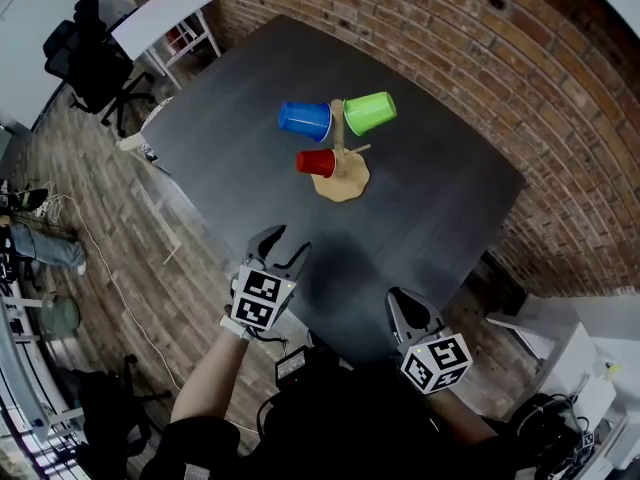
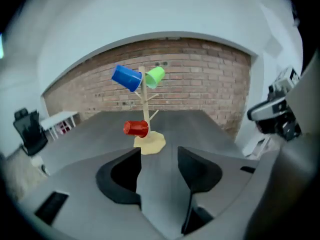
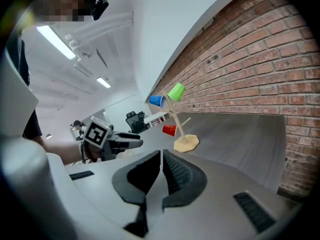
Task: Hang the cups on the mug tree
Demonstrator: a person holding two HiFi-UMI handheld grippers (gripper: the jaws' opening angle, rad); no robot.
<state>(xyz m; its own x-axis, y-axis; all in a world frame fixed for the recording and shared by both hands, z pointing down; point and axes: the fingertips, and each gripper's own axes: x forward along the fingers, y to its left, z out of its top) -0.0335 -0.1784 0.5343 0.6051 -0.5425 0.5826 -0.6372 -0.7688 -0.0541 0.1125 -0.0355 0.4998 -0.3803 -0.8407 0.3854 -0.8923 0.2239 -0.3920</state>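
A wooden mug tree (image 1: pixel 339 146) stands on its pale base (image 1: pixel 346 183) near the middle of the dark table (image 1: pixel 430 208). Three cups hang on it: a blue cup (image 1: pixel 305 120) at upper left, a green cup (image 1: pixel 369 112) at upper right and a red cup (image 1: pixel 315 163) lower on the left. My left gripper (image 1: pixel 285 249) is open and empty over the table's near edge, well short of the tree. My right gripper (image 1: pixel 401 304) is shut on nothing, beside it at the near edge. In the left gripper view the tree (image 2: pixel 145 104) stands straight ahead beyond the open left gripper (image 2: pixel 159 156).
A red brick wall (image 1: pixel 560 88) runs along the table's far and right sides. A small white table (image 1: pixel 165 18) and a black office chair (image 1: pixel 95 63) stand on the wood floor at the far left. Cables and gear lie on the floor to the left.
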